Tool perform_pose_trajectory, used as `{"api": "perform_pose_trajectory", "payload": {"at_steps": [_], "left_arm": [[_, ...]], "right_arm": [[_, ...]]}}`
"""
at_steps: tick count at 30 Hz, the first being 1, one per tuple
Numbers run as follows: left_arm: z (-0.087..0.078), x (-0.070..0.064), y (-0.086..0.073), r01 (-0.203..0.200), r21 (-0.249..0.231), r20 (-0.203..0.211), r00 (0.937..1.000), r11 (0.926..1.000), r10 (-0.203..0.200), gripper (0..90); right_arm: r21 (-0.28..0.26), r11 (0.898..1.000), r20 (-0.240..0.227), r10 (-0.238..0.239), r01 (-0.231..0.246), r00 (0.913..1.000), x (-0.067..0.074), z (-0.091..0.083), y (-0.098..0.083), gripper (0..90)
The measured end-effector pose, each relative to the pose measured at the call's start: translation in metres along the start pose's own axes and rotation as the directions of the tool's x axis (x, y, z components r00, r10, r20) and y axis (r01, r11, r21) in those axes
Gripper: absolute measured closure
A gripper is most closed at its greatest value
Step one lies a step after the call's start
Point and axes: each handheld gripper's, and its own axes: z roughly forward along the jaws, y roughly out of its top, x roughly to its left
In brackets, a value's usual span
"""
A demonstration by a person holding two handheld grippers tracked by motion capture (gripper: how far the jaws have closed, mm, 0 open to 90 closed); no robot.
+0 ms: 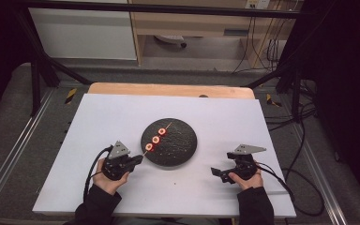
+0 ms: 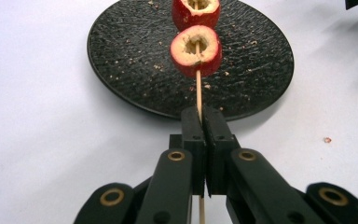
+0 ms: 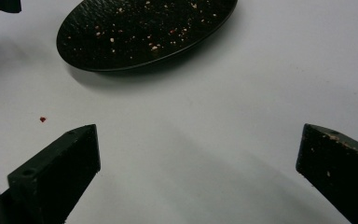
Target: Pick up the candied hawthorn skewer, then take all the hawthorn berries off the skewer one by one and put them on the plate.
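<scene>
A thin wooden skewer (image 2: 198, 91) carries three red cored fruit pieces (image 1: 155, 139) and stretches over a round black plate (image 1: 180, 145). My left gripper (image 1: 139, 158) is shut on the skewer's near end, at the plate's left rim. In the left gripper view the jaws pinch the stick, with the nearest fruit piece (image 2: 196, 51) just beyond them above the plate (image 2: 135, 51). My right gripper (image 1: 218, 172) rests on the white table to the right of the plate, jaws wide open with nothing between them (image 3: 198, 158). The plate (image 3: 140, 32), dotted with crumbs, lies ahead of it.
The white table top (image 1: 122, 112) has free room all around the plate. A small red crumb (image 3: 42, 119) lies on it near the plate. A wooden board edge (image 1: 168, 89) runs along the far side, and black frame bars stand at both sides.
</scene>
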Motion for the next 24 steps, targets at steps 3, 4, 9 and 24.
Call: {"api": "perform_pose_trajectory", "payload": {"at_steps": [3,4,9,24], "left_arm": [[-0.004,0.0,-0.004,-0.011,-0.012,0.002,0.9999,0.9999,0.011,88.0],[-0.004,0.0,-0.005,-0.013,-0.014,0.002,0.9999,0.9998,0.013,88.0],[-0.007,-0.001,-0.01,-0.017,-0.031,0.014,0.9997,0.9994,0.017,88.0],[-0.003,-0.014,-0.014,-0.053,-0.04,0.032,0.998,0.9978,0.054,88.0]], "right_arm": [[-0.004,1.0,0.0,-0.006,0.006,1.0,0.005,0.002,0.004,0.5],[-0.004,1.0,0.0,-0.006,0.006,1.0,0.005,0.002,0.004,0.5],[-0.017,1.0,-0.008,-0.008,0.008,0.9999,0.013,0.008,0.012,0.5],[-0.044,0.999,-0.024,-0.007,0.006,0.9997,0.046,0.037,0.046,0.6]]}}
